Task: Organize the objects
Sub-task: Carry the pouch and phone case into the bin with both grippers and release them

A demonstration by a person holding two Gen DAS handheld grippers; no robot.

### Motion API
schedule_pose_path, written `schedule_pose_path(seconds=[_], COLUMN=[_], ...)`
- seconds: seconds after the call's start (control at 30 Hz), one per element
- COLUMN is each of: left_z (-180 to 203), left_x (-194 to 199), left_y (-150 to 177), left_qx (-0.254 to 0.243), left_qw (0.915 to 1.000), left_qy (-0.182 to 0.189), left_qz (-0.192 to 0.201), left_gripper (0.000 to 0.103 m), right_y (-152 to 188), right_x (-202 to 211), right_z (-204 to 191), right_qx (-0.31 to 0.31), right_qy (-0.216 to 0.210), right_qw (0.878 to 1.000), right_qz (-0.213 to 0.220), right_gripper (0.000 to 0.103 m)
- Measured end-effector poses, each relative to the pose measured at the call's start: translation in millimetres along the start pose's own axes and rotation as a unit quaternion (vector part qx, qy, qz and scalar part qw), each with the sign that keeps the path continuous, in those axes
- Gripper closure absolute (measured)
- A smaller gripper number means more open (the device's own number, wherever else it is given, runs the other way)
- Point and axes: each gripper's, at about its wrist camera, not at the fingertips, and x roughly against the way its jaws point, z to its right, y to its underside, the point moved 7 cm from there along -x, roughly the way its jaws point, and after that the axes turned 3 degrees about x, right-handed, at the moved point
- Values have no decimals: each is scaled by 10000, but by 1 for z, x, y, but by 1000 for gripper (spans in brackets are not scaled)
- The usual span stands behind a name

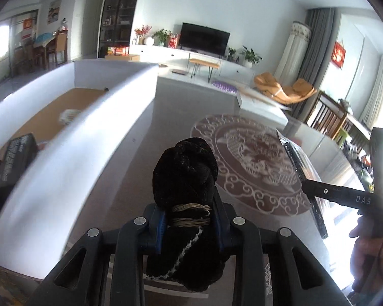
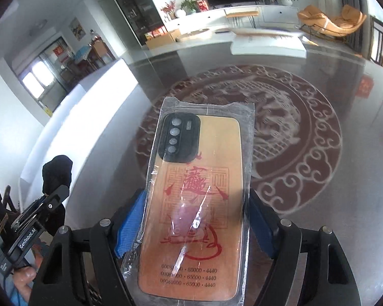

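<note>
Phone case [image 2: 196, 204] in its clear plastic wrapper sits pinched between the blue pads [image 2: 130, 227] of the right claw [image 2: 195, 219], held flat with its printed back and camera cut-out facing up, well above the tabletop. The left claw [image 1: 188, 219] is closed on a black fuzzy bundle [image 1: 185, 176], gripping it right at the waist where tan cord [image 1: 190, 214] is wound round it, so the soft top stands up clear of the fingers. That cord-bound neck looks like the firmest part to squeeze, which would explain the grip; the case is caught by its long edges, probably because the slick wrapper would slide otherwise.

Both claws are carried in the air side by side, each visible at the edge of the other's view. Just to the left stands a white-walled box [image 1: 71, 137] with a brown cardboard floor, already holding a dark printed packet [image 1: 15, 158] and a pale small item I cannot make out. My guess is both things are headed into that box.

Below lies a glossy grey tabletop [image 1: 145, 153] with a round red-brown ornamental medallion [image 1: 252, 163]. Beyond is a bright living room: a television [image 1: 204, 37] on a long white cabinet, potted plants, an orange lounge chair [image 1: 283, 89], grey curtains
</note>
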Motion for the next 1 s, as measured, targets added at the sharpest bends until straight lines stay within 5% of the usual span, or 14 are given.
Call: schedule_pose_path(seconds=[0.2, 0.37, 0.5, 0.57, 0.63, 0.8, 1.0], left_z=[-110, -214, -258, -264, -265, -256, -236], left_x=[48, 29, 8, 5, 9, 28, 50], left_y=[-81, -98, -82, -75, -72, -70, -67], left_qx=[558, 882, 985, 932, 841, 560, 556], left_qw=[9939, 9802, 9683, 9656, 9637, 9618, 9542], left_qy=[-774, -1775, -2217, -2317, -2450, -2642, -2908], left_qz=[552, 2, -603, -719, -654, -441, -437], left_gripper=[74, 73, 65, 51, 16, 1, 1], right_y=[-72, -101, -93, -80, -65, -64, -87], right_x=[-2, -45, -104, -139, -165, -146, -99], right_z=[-157, -300, -368, -380, -377, -350, -331], right_qx=[945, 1799, 2250, 2387, 2395, 2190, 2678], right_qy=[-1086, -1655, -1607, -1448, -1258, -1317, -827], right_qw=[9885, 9688, 9610, 9594, 9592, 9649, 9597], right_qz=[473, 417, 66, -392, -817, -603, -188], right_gripper=[26, 26, 25, 21, 21, 12, 2])
